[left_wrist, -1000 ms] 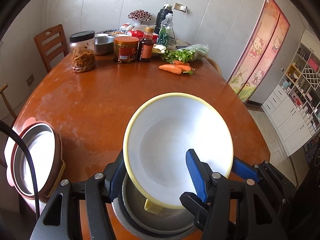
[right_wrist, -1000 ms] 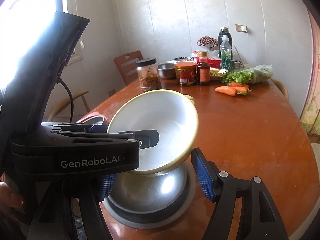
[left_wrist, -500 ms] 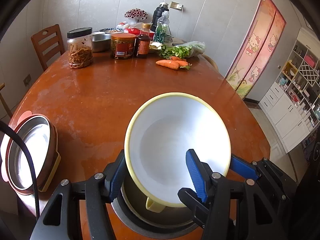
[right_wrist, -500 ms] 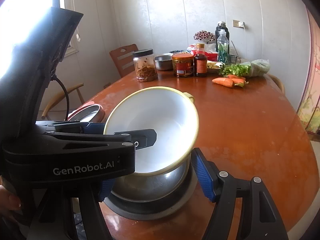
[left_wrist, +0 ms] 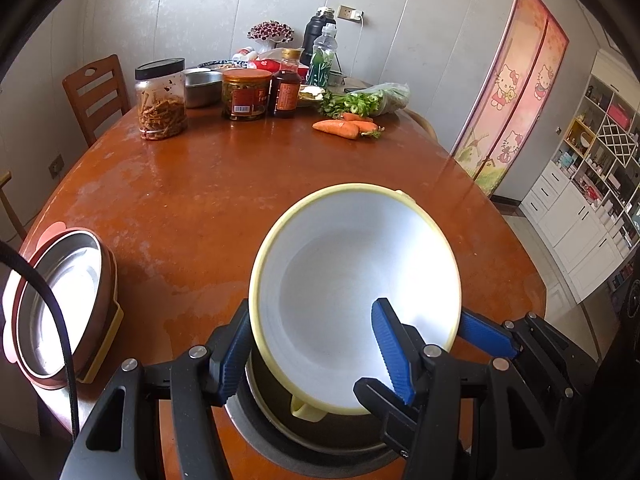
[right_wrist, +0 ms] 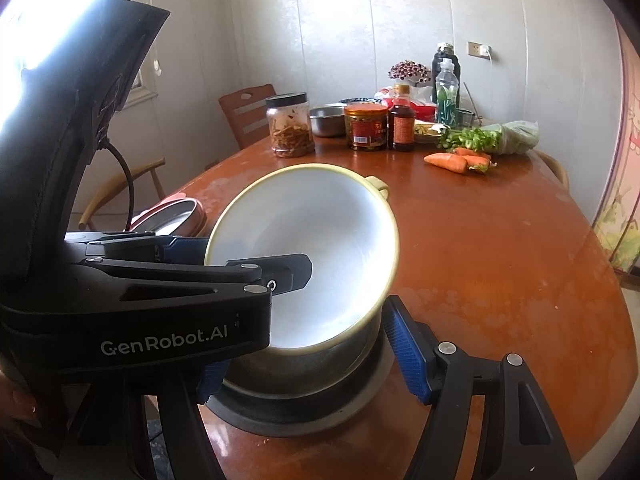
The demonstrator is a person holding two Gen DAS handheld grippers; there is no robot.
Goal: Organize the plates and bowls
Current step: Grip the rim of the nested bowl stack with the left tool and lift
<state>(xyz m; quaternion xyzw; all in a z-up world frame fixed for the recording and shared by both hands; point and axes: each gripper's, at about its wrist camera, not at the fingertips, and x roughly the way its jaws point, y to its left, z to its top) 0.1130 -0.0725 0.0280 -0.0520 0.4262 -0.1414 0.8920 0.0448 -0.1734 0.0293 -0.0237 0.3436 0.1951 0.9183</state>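
Left wrist view: the yellow-rimmed white bowl (left_wrist: 352, 296) is being pinched at its rim by the left gripper (left_wrist: 316, 356), tilted above the steel bowl (right_wrist: 304, 380). The right gripper (right_wrist: 308, 360) is being held spread around both.

1. "GenRobot.AI" in white letters on the black side of the left gripper (right_wrist: 192, 264), seen from the right wrist view.
2. Red label with a barcode on the orange-lidded jar (left_wrist: 245, 94); its characters are too small to read.
3. Orange label on the dark sauce bottle (left_wrist: 286, 90); print illegible.
4. Hello Kitty figures on the pink door panel (left_wrist: 516, 92); no wording legible.
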